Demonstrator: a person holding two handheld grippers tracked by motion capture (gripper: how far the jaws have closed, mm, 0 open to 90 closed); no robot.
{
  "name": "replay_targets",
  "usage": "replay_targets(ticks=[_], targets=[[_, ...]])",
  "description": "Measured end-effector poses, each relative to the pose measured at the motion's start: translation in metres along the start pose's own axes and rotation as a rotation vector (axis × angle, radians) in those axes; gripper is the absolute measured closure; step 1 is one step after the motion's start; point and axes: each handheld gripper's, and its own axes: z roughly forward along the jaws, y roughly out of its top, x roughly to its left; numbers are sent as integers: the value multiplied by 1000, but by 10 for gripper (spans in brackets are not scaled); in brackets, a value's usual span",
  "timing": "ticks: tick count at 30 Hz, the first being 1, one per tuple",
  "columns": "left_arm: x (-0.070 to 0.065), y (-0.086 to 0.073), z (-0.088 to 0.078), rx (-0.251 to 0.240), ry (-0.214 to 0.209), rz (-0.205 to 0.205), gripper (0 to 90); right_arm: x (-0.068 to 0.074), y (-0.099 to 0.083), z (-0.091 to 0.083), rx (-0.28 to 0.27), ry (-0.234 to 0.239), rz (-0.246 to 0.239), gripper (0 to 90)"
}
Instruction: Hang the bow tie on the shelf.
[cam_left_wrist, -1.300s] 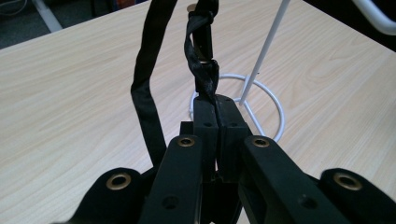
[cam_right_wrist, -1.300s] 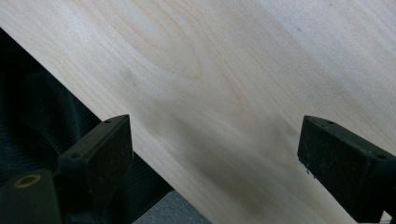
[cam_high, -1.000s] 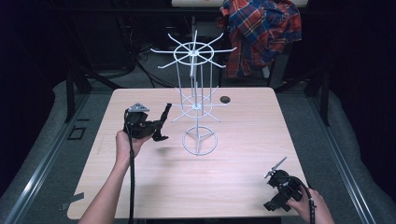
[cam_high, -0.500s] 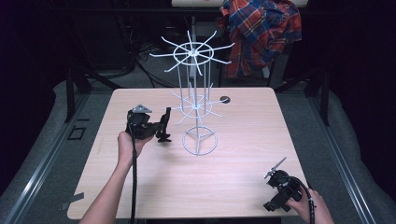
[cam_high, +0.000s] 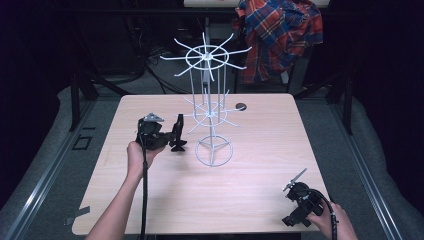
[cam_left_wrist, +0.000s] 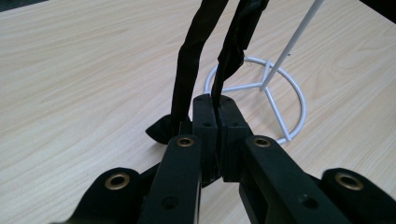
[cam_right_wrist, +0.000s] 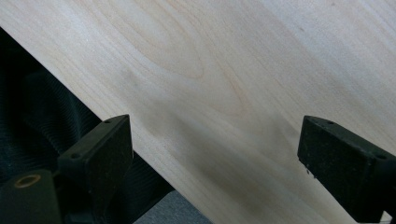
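The black strap (cam_left_wrist: 223, 51) is a thin, limp band doubled into two dark strands, one end crumpled on the wooden table (cam_high: 260, 200) just left of the white wire rack (cam_high: 210, 112). The left gripper (cam_high: 176, 134) has its jaws pressed together on one strand, and in the left gripper view the strands rise steeply out of the jaws, long axis near upright, leaning toward the rack's ring base. At the table's near right corner, the right gripper (cam_high: 295, 202) holds nothing, jaws wide apart over bare wood.
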Motion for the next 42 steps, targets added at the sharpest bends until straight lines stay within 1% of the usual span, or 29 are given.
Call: replay_targets(ticks=[1,2,3,4,5,7,8,9,10,11,13,14,17,18,20,22,23,26,27,28,29,30,31,32,36,39,40,41,42], targets=[[0,0,0,1,-3,-1,854,0,0,0,2,0,0,98],[1,0,0,5,-8,0,854,0,0,0,2,0,0,98],[2,-1,0,0,-10,-15,821,0,0,0,4,0,1,99],[2,-1,0,0,-10,-15,801,-1,0,0,9,-4,-4,99],[2,-1,0,0,-12,-18,801,-1,0,0,9,-4,-4,99],[3,-1,-1,-1,-9,-25,742,1,-1,0,-4,-3,11,99],[3,0,-2,-3,-7,-26,706,1,-1,0,-8,-2,10,99],[4,0,-4,-8,-5,-39,602,1,-1,0,-5,-3,11,99],[4,0,-4,-8,-5,-39,557,1,-1,0,-5,-3,11,99],[5,-1,-5,-13,-7,-50,505,1,-1,0,-6,-4,9,99],[5,-1,-8,-7,-2,-46,397,1,-1,0,-12,-2,13,99],[5,-1,-9,-13,4,-47,363,1,-1,-1,-4,-4,2,99],[5,-1,-13,-16,6,-49,281,1,-1,-1,-4,-6,7,98],[6,-1,-16,-16,4,-57,261,1,-1,-1,-2,-8,5,98],[7,-2,-20,-14,6,-65,245,1,-1,-1,5,-6,-4,98],[8,-4,-24,-12,7,-75,186,1,-1,-2,4,-7,-3,98],[8,-5,-26,-19,12,-79,177,0,-1,-2,8,-10,-7,98],[10,-8,-34,-19,22,-82,156,0,-1,-2,10,-7,-9,98],[11,-11,-39,-12,25,-87,153,0,-1,-2,5,-5,-5,98],[11,-11,-39,-12,25,-87,149,0,-1,-2,5,-5,-5,98],[11,-15,-43,-6,35,-91,141,1,-1,-1,-2,-6,-7,99],[11,-15,-43,-6,35,-91,135,1,-1,-1,-2,-6,-7,99],[11,-18,-46,-10,50,-97,131,1,0,-2,0,-8,-8,99],[12,-19,-48,-8,53,-97,128,1,0,-1,-11,-2,-5,99],[10,-23,-56,-13,66,-103,103,1,0,-2,-8,-9,-12,98],[7,-27,-57,7,83,-100,90,2,0,-2,-21,-7,0,98],[7,-28,-57,23,85,-102,87,1,0,-3,-15,-10,-9,98],[5,-30,-56,35,87,-110,79,2,0,-3,-19,-20,-5,98],[4,-31,-55,56,89,-108,68,2,-1,-3,-33,-10,8,98]])
